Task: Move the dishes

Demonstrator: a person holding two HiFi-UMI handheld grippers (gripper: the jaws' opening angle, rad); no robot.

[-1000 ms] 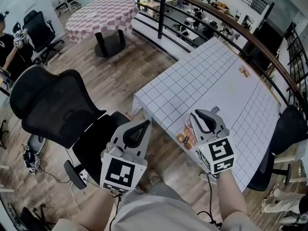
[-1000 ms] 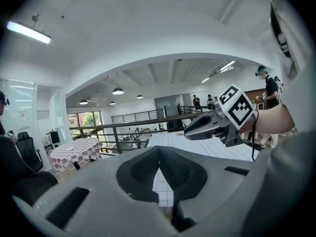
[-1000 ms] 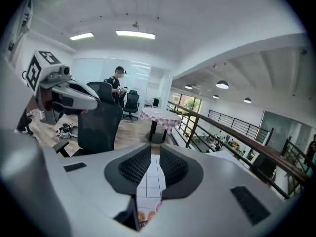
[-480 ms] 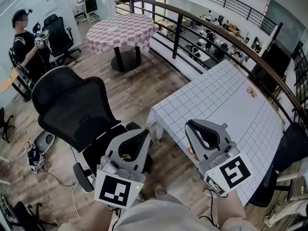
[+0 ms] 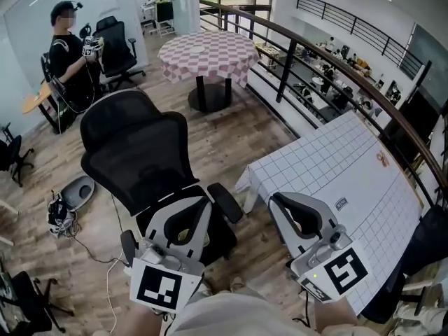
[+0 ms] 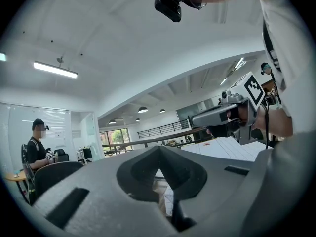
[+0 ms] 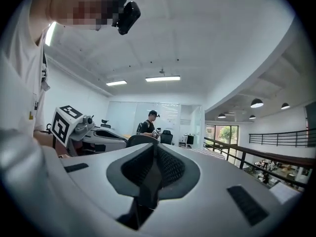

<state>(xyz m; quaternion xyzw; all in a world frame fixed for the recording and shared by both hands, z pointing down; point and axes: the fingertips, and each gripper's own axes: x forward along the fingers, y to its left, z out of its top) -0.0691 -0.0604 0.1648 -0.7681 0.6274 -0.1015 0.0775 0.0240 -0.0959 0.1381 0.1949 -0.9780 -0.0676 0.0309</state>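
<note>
The scene is viewed from the head, steeply downward, close above the left gripper [image 5: 201, 201], the right gripper [image 5: 276, 199] and the desk [image 5: 364, 180]. Both gripper views are tilted upward across the room; the distant person [image 5: 66, 44] and the railing [image 5: 315, 54] are shared by all three.

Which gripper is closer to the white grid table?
Right. The right gripper sits at the table's near edge in the head view; the left gripper is off to the table's left, over the black chair.
</note>
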